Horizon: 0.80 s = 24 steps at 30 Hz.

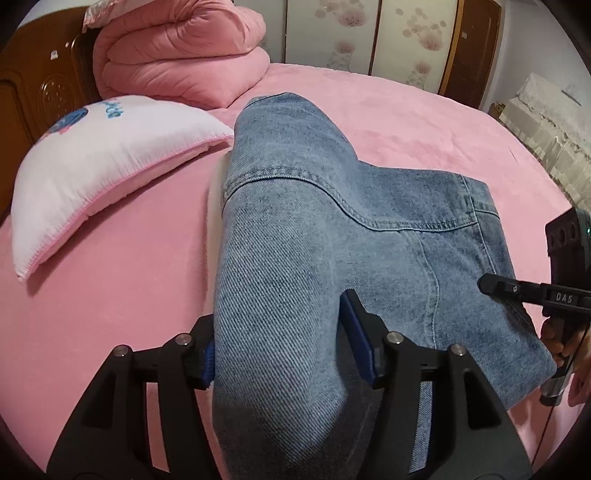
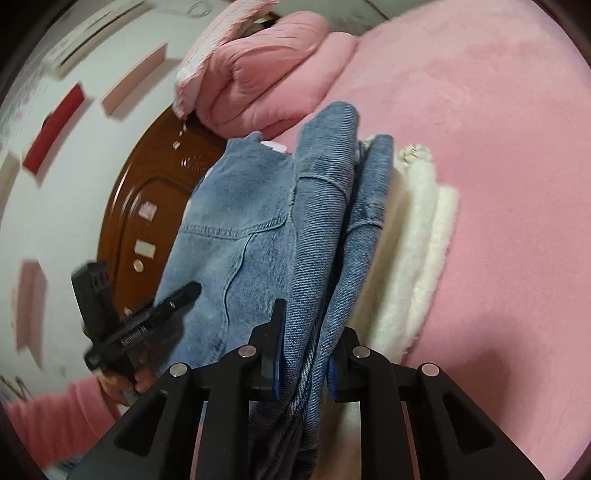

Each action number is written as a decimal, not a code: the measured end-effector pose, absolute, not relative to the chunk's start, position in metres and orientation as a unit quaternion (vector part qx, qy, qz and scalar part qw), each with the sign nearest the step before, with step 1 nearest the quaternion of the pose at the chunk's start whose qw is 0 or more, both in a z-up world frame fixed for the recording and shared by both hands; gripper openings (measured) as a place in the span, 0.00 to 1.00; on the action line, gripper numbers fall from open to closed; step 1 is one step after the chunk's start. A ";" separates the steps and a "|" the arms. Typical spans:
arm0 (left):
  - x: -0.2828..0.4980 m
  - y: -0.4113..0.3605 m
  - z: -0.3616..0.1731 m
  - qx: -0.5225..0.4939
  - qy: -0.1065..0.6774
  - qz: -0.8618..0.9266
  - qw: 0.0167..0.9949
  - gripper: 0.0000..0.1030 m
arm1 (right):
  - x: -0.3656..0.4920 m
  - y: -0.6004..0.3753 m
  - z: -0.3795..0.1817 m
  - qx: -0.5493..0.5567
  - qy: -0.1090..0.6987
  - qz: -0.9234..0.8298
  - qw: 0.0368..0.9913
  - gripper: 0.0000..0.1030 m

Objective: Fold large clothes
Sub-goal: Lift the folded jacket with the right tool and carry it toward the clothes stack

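We saw a bed covered in a pink plush sheet (image 1: 406, 122), with a folded pink quilt (image 1: 184, 51) stacked near its carved brown wooden headboard (image 1: 40, 85) and a white pillow with pink trim (image 1: 110, 162) lying beside it. Behind the bed stood pale panels printed with soft pink flowers (image 1: 347, 33), framed in brown wood, and off to one side was a piece of furniture draped in cream lace cloth (image 1: 546, 122). In the right wrist view the white wall (image 2: 92, 122) carried red and pink rectangles, blurred.
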State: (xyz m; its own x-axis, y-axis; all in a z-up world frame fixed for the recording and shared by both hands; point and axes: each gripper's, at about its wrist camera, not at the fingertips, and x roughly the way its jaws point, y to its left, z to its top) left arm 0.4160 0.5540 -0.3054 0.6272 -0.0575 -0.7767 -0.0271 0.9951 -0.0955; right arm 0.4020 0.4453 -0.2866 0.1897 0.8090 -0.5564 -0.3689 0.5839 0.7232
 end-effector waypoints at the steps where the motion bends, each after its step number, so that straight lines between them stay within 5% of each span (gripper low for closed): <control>1: 0.410 0.554 -0.306 -0.052 0.431 -0.008 0.901 0.54 | 0.402 0.444 -0.289 0.230 0.497 0.398 0.736 0.15; 19: 0.399 0.563 -0.318 -0.100 0.414 0.002 0.905 0.61 | 0.407 0.448 -0.275 0.224 0.493 0.407 0.736 0.16; 24: 0.390 0.548 -0.311 -0.069 0.417 0.059 0.904 0.75 | 0.406 0.442 -0.263 0.264 0.556 0.327 0.717 0.22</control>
State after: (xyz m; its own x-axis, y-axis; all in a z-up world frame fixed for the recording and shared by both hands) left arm 0.3900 0.5479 -0.3111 0.6451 0.0484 -0.7626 -0.1634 0.9836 -0.0758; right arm 0.4060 0.4422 -0.2633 0.1677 0.7625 -0.6249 -0.1758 0.6468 0.7421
